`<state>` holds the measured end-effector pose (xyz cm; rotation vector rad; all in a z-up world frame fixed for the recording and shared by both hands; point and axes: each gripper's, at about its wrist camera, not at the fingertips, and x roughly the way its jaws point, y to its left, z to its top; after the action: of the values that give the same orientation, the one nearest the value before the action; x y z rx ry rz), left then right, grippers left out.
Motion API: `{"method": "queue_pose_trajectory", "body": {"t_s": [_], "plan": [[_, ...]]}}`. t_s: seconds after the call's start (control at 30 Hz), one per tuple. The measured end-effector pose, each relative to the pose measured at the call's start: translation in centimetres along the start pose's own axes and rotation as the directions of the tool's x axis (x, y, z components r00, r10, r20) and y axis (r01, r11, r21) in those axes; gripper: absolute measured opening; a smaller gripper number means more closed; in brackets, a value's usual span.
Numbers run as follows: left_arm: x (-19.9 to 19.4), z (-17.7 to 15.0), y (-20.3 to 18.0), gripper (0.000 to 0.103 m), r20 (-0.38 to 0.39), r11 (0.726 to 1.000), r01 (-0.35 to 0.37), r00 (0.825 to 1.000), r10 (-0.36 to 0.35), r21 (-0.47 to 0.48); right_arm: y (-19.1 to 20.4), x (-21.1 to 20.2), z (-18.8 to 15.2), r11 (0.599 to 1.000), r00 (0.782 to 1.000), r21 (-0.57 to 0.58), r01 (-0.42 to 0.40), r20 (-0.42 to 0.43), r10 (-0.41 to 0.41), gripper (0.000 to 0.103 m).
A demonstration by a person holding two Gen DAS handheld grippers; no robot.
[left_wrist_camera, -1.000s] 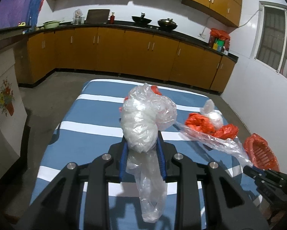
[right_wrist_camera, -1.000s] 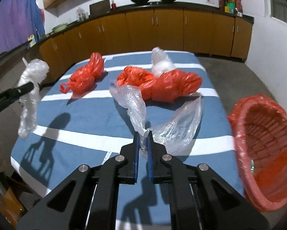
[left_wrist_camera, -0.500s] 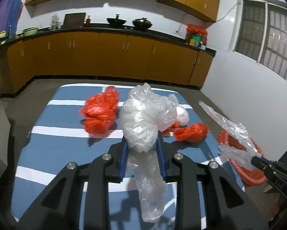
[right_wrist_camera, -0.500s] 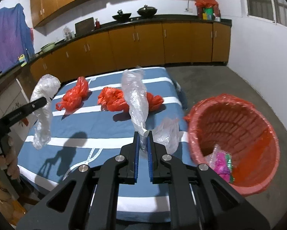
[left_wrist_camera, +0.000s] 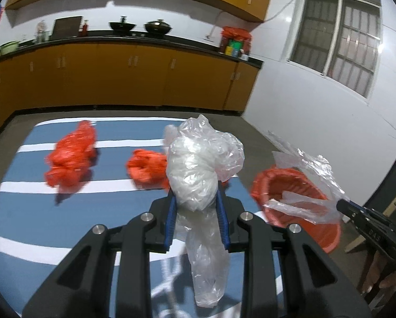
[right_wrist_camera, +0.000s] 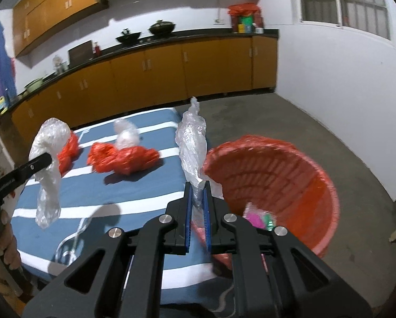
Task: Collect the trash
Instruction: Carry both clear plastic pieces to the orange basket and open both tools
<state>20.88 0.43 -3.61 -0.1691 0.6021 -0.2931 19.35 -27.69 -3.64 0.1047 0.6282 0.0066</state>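
Fig. Both hands carrying trash toward the bin; step in hand: drop-off.

Near, left wrist view: left hand-held gripper (left_wrist_camera: 196, 206) clamped on a crumpled clear bag (left_wrist_camera: 200, 169); wad bulges above the blue pads, tail hangs below. Near, right wrist view: right hand-held gripper (right_wrist_camera: 197, 206) pinched shut on a thin clear film bag (right_wrist_camera: 191, 143), twisted end standing up at 12 o'clock, a bit of slack at 1 o'clock by the jaws.

Mid: red basket (right_wrist_camera: 311, 175) on the floor at 2–3 o'clock of the right gripper, just off the table's edge; pink and green scraps (right_wrist_camera: 256, 218) already inside. The film bag seems to be at the basket's near rim, not yet clearly over the opening.

Far: blue-striped table (right_wrist_camera: 113, 198) w/ red bags (right_wrist_camera: 123, 157) and a white wad (right_wrist_camera: 126, 135) at 10–11 o'clock, not yet collected.

To do it well (judgement): bring each gripper fully over the opening before letting go. Film is light and clingy, so lower into the basket, open wide, and shake if it sticks to a pad. Right first, being nearer; left follows w/o snagging the rim. Keep the hanging tail clear of the rim.
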Motion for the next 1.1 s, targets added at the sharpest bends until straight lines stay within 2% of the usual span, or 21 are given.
{"method": "queue_pose_trajectory", "body": {"t_s": [0.27, 0.57, 0.83, 1.1], "plan": [[3.3, 0.7, -6.1, 0.028, -0.012, 0.990, 0.125, 0.992, -0.124, 0.065, -4.0, -0.6, 0.2, 0.997, 0.998, 0.050, 0.066, 0.014, -0.067, 0.009], [8.0, 0.0, -12.6, 0.028, -0.089, 0.956, 0.265, 0.963, -0.256, 0.126, -7.2, 0.7, -1.2, 0.988, 0.997, 0.131, 0.083, -0.020, -0.081, 0.009], [12.0, -1.4, -15.6, 0.029, -0.154, 0.938, 0.312, 0.945, -0.289, 0.152, -9.3, 1.8, -2.4, 0.980, 0.996, 0.180, 0.085, -0.053, -0.077, 0.009], [14.4, -1.7, -16.8, 0.031, -0.192, 0.934, 0.319, 0.938, -0.288, 0.157, -10.7, 2.0, -2.4, 0.973, 0.996, 0.217, 0.080, -0.045, -0.072, 0.009]]}}
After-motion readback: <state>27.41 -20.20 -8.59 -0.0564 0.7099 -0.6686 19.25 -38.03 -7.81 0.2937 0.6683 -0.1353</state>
